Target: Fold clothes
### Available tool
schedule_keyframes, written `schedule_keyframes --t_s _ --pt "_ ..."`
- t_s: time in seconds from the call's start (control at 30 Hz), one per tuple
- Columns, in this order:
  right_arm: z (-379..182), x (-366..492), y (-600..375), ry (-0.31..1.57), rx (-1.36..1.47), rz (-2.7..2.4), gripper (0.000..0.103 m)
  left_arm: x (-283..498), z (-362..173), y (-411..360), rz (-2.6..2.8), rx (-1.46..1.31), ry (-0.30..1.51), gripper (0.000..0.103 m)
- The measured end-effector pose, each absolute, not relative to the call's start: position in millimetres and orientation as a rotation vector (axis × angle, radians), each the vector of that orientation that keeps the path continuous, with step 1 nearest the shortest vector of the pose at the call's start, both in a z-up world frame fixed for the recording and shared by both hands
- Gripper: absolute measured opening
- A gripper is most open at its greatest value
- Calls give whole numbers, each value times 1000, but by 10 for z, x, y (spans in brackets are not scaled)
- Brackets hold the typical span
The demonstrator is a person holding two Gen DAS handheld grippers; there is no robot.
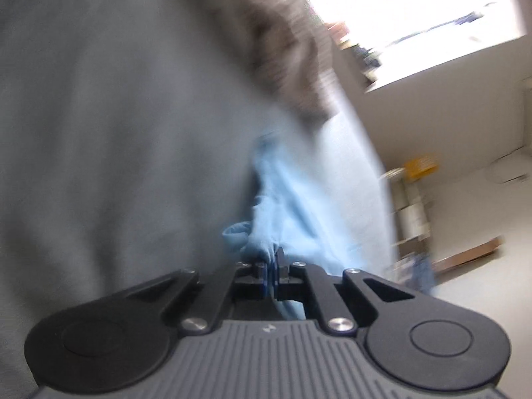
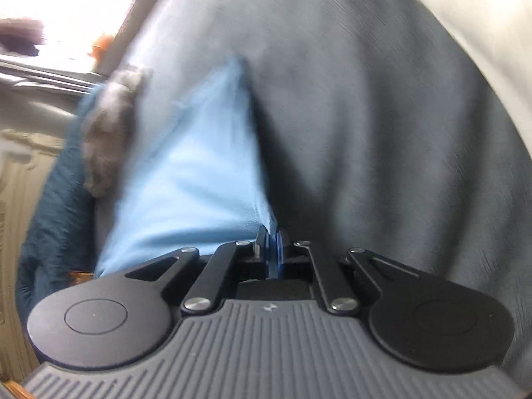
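Left tool (image 1: 272,259) and right tool (image 2: 272,244) each clenched on edge of light-blue cloth garment (image 1: 299,193), grey fabric sheet (image 1: 116,116) underneath, frames blurred.

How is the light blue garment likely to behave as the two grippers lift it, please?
Probably floppy: the light blue garment bunches at the left gripper and creases at the right gripper. Likely light, since thin pinches hold it. It will probably sag between them.
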State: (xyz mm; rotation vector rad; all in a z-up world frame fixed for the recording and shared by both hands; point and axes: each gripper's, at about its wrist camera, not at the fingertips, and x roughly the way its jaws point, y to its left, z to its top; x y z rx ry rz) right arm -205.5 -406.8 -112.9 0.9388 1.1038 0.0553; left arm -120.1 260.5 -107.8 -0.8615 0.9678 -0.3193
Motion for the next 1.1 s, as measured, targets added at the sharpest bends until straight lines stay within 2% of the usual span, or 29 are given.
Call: schedule_keyframes --t_s 0.1,0.2,0.27,0.4,0.5,0.53,0.63,0.7,0.9,1.1 --pt "-1364 -2090 -4081 1156 991 11 2 -1201 -1238 2662 -268 -872 1008 3" --pt "-1127 -2068 -4090 1094 946 57 2 -1209 -1020 2655 -314 -819 945 4" --pt "-1033 -2070 -4113 1086 925 70 2 -1203 -1053 2666 -312 -783 975 4" --pt "-1225 -2107 -4081 1149 929 51 3 -1195 -1298 2610 -253 -702 1071 6" --pt "-1339 -2115 -4045 1191 911 44 3 -1169 -1297 2621 -248 -697 1082 14" --pt "-1370 -2118 -4036 1205 906 42 6 -1152 -1229 2623 -246 -680 1078 20" --pt "-1177 -2101 -4121 1216 829 29 19 -1129 -919 2614 -206 -579 1020 49" --pt "-1000 -2073 -4173 1200 742 7 23 -1081 -734 2633 -188 -520 978 51" --pt "-699 -1928 -4248 1142 509 31 25 -770 -374 2514 -185 -353 924 53" --pt "-274 -1470 -3546 1031 113 160 25 -739 -321 2175 -226 -187 981 61"
